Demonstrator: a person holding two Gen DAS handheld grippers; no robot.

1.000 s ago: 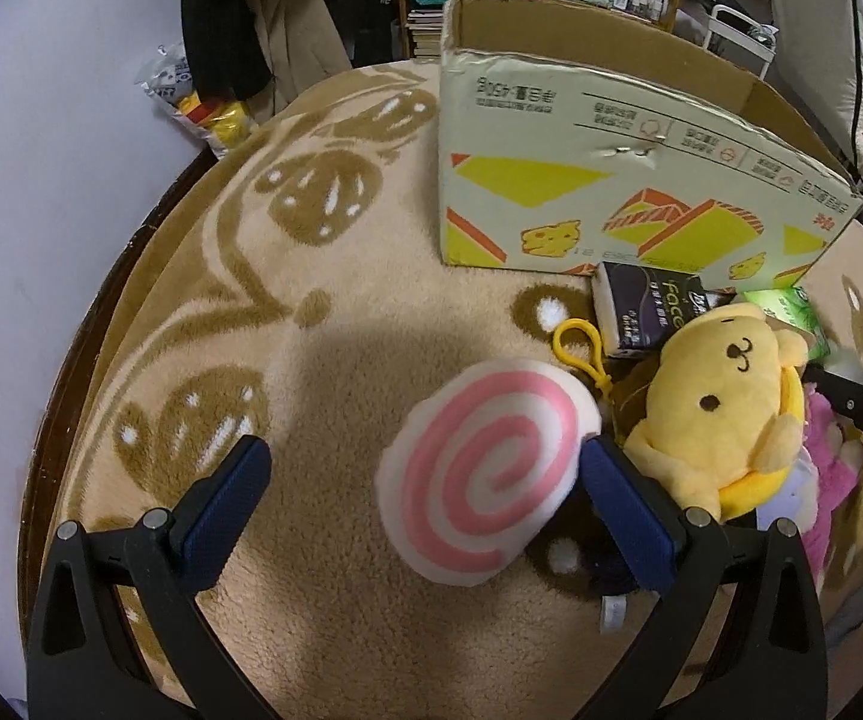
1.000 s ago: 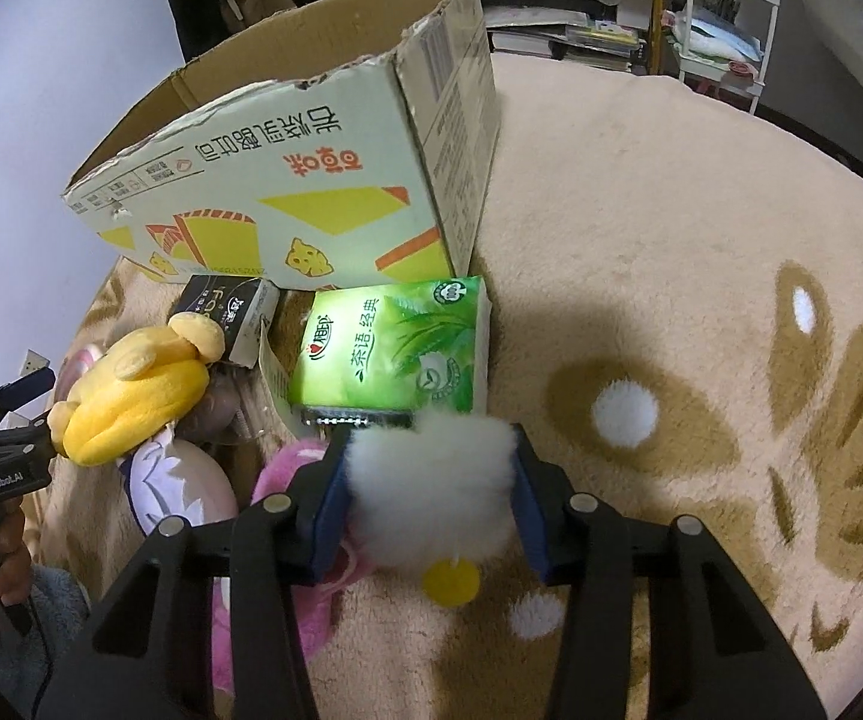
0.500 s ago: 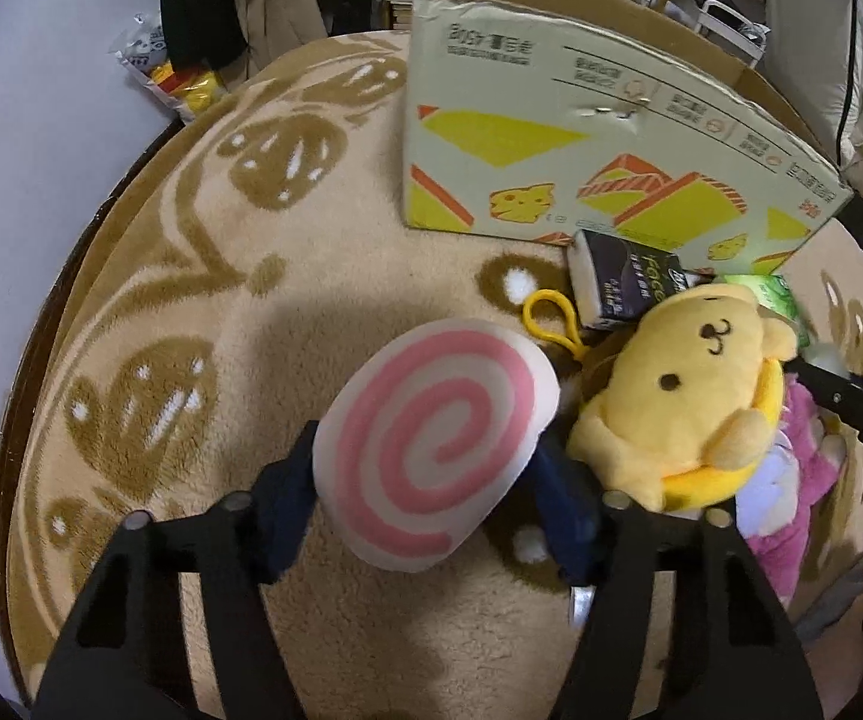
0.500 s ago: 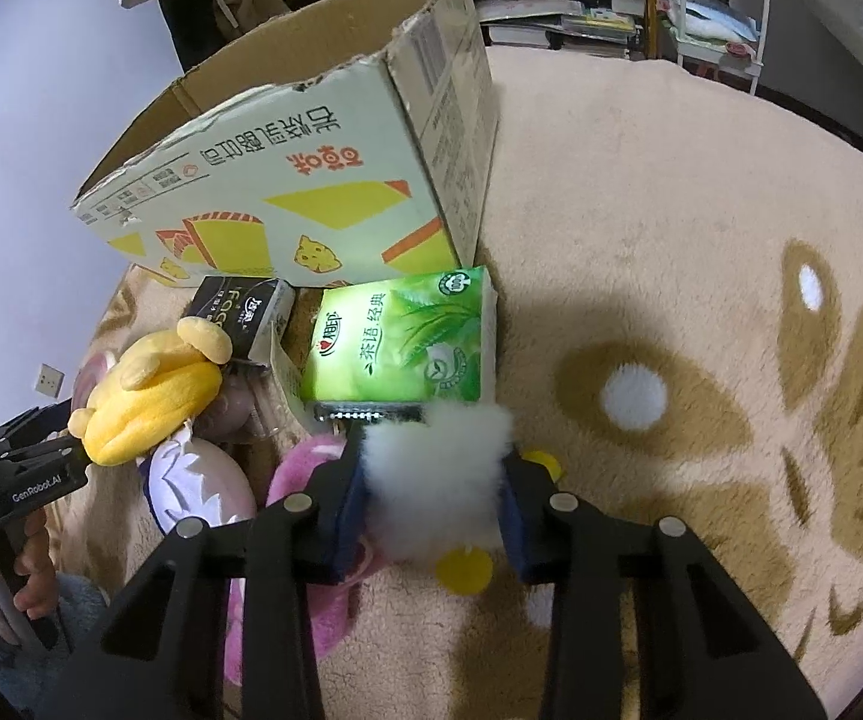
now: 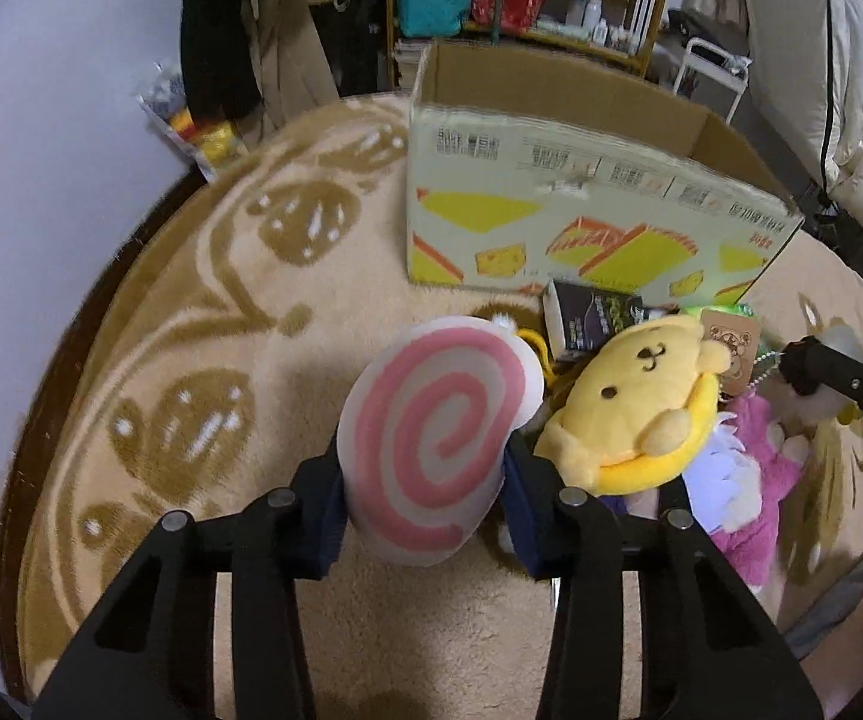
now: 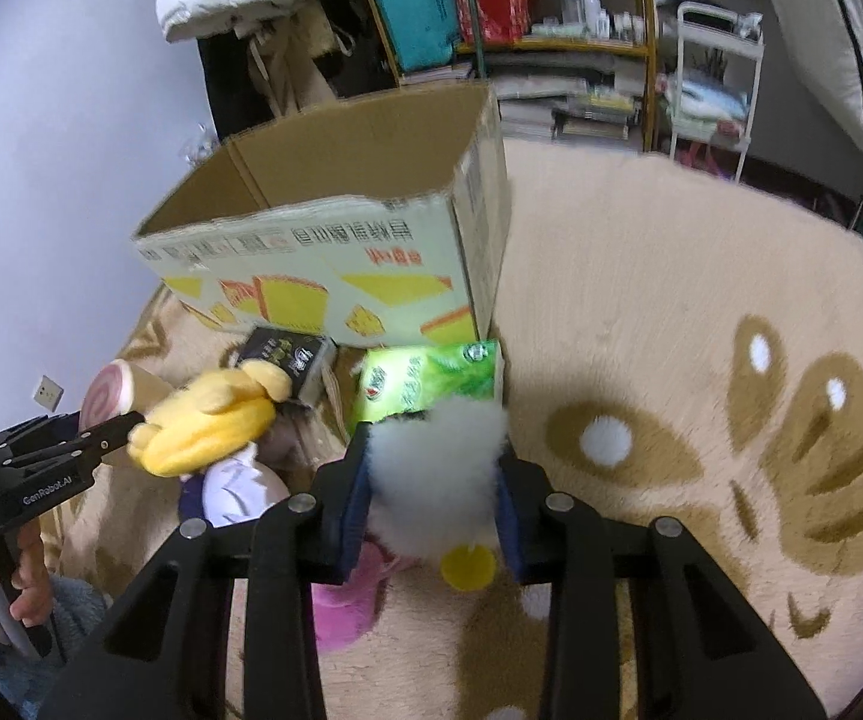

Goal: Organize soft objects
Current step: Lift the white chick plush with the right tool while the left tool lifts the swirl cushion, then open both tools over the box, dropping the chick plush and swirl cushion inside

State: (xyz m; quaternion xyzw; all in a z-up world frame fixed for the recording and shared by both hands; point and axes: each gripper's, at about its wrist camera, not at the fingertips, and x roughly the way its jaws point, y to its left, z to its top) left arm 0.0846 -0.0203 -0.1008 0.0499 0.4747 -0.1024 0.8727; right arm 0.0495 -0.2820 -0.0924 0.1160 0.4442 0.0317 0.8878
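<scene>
We record, largest first: a beige rug (image 6: 641, 312) with brown paw prints, carrying everything. On it an open cardboard box (image 5: 581, 210), printed with yellow cheese wedges, standing upright toward the rug's far edge. Just in front of the box, a green tissue pack (image 6: 431, 381) and a dark small carton (image 5: 590, 315), both touching the toy pile. A yellow dog plush (image 5: 635, 414) lies on a pink plush (image 5: 755, 480) and a white-purple plush (image 6: 239, 489). Our left tongs (image 5: 425, 483) are closed on a pink-swirl round plush (image 5: 437, 438), held beside the yellow dog. Our right tongs (image 6: 434, 489) are clamped on a white fluffy plush (image 6: 437, 468) with yellow feet, just in front of the tissue pack.
</scene>
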